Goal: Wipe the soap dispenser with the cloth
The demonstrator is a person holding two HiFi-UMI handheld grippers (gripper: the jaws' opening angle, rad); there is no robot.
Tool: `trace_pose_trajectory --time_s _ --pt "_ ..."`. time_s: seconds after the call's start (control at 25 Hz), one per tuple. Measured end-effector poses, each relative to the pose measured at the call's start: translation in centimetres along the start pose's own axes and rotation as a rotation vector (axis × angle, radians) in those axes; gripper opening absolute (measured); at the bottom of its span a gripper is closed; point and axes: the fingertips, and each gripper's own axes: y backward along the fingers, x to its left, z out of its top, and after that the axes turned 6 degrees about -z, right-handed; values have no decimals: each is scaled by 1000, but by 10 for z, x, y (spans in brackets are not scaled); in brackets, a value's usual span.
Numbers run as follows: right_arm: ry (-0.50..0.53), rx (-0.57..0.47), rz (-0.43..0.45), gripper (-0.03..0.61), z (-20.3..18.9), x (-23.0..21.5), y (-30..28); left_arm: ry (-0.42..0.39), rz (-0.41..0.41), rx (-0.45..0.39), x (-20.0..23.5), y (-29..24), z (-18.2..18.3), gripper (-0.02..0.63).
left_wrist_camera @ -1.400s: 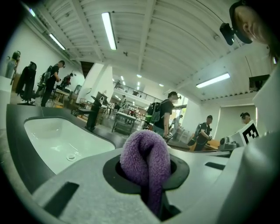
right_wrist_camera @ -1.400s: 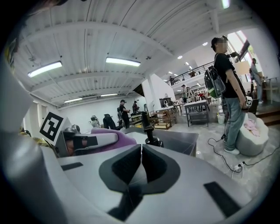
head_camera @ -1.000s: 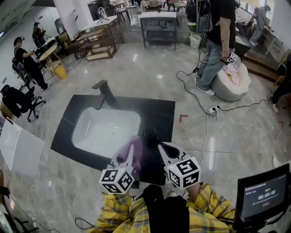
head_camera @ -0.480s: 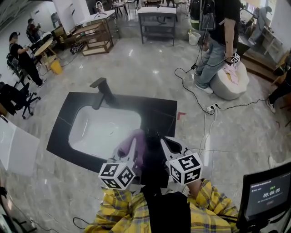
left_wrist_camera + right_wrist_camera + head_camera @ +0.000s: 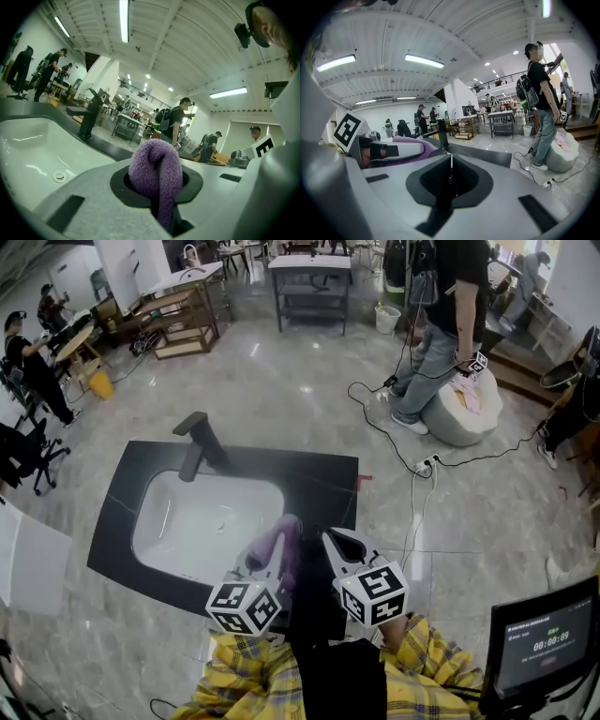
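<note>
Two tongs hang side by side over the near edge of one black desk [image 5: 319, 474]. The left tongs [image 5: 269, 557] clench the single purple cloth [image 5: 156, 168] beside the one white sink [image 5: 187, 512]. The right tongs [image 5: 339, 545] are clenched on nothing. One black faucet [image 5: 194, 442] stands at the sink's far side. I cannot make out the soap dispenser.

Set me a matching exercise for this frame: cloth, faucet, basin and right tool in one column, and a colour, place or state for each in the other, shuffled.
1. cloth
2. faucet
3. basin
4. right tool

A. shut, nothing between its jaws
B. white, sunk in the dark counter
C. purple, clamped in the left tool
D. black, standing on the counter at the basin's far edge

Pairs: 1-C, 2-D, 3-B, 4-A
</note>
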Motion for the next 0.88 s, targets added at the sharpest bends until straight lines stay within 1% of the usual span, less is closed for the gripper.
trace_pose_trajectory --time_s 0.16,0.4,0.72,0.88 --pt "-2 0 -9 6 3 -1 2 1 -13 28 -5 -4 -6 43" --pt "-5 11 -15 6 0 -1 -8 15 -18 36 4 -9 -11 43" --pt "-10 21 -17 6 -3 0 -5 12 4 53 10 -6 -18 43" --pt "-9 25 -18 6 -5 0 -3 6 33 52 16 -7 -22 43"
